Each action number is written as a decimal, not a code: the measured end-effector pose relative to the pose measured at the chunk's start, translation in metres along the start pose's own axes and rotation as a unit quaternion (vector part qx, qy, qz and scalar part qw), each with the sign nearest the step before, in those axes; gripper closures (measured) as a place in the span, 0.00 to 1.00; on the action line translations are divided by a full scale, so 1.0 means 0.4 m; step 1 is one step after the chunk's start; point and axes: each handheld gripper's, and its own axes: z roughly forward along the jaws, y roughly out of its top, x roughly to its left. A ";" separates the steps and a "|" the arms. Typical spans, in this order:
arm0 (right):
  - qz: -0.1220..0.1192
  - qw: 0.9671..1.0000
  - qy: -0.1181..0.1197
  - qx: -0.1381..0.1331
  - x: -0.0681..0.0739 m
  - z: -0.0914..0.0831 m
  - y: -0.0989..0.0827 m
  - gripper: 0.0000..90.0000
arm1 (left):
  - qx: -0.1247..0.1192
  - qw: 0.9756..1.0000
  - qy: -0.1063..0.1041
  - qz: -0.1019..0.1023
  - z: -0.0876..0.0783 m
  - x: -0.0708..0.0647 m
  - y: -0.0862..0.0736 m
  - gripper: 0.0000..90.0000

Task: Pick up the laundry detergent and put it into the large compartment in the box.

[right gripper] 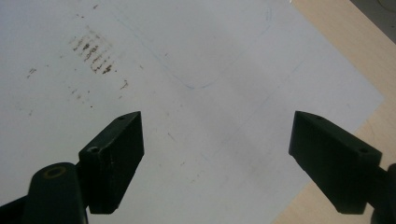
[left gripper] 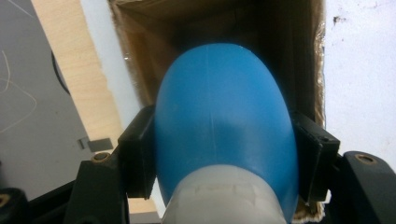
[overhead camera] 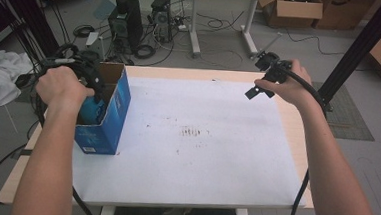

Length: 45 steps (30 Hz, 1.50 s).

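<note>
Left gripper: the left gripper (left gripper: 219,154) has its two black jaws clamped on the sides of a blue bulb (left gripper: 224,126), one pad on each flank.
Blue bulb: a smooth, rounded blue body with a pale grey collar at the end nearest the camera; its rounded end points down into the open box (left gripper: 140,56).
Box: a blue carton with a brown cardboard inside, standing upright with its top flaps open at the left side of the table (overhead camera: 297,124), on the left edge of the white sheet (overhead camera: 200,153).
Left hand: the left hand (overhead camera: 62,87) holds the gripper right over the box mouth in the high view.
Right gripper: the right gripper (right gripper: 215,154) has its jaws spread wide with nothing between them.
Right hand: the right hand (overhead camera: 285,85) holds it above the far right part of the white sheet, well apart from the box.
White sheet: it bears small brown smudges (overhead camera: 193,132) near its middle.
</note>
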 end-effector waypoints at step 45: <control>0.003 1.000 0.001 0.008 -0.005 0.007 -0.010 0.20 | 0.017 1.000 -0.007 -0.016 0.101 -0.018 -0.001 0.41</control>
